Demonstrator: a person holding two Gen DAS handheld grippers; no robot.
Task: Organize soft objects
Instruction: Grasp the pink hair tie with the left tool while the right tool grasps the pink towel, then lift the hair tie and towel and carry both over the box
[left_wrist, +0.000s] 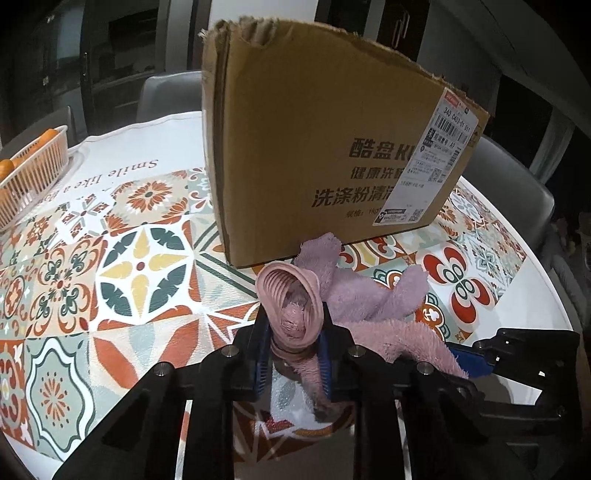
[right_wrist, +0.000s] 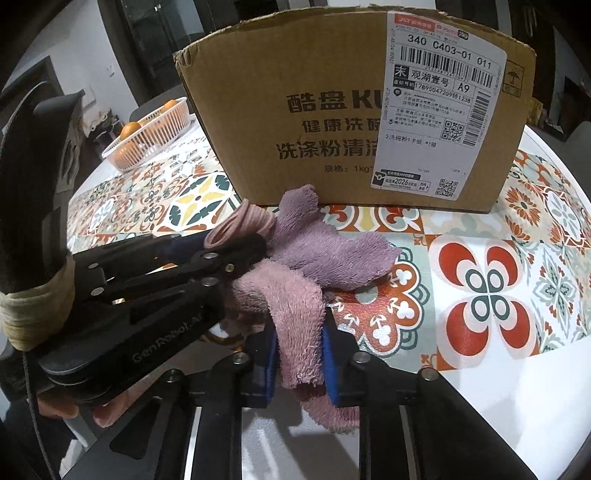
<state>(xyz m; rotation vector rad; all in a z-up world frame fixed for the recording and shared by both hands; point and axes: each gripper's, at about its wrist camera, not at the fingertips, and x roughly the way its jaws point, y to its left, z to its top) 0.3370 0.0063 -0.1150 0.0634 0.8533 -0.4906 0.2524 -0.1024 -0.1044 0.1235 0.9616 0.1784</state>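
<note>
A fuzzy pink sock lies stretched between my two grippers near the table's front edge. My left gripper is shut on its ribbed cuff, which flares open above the blue pads. My right gripper is shut on the sock's fuzzy far end, which hangs down between the pads. A purple fuzzy sock lies crumpled on the tablecloth just behind, touching the foot of a cardboard box. In the right wrist view the left gripper comes in from the left, held by a hand.
The open-topped cardboard box stands upright on the round table with the patterned cloth. A plastic basket with oranges sits at the far left. Grey chairs stand behind the table.
</note>
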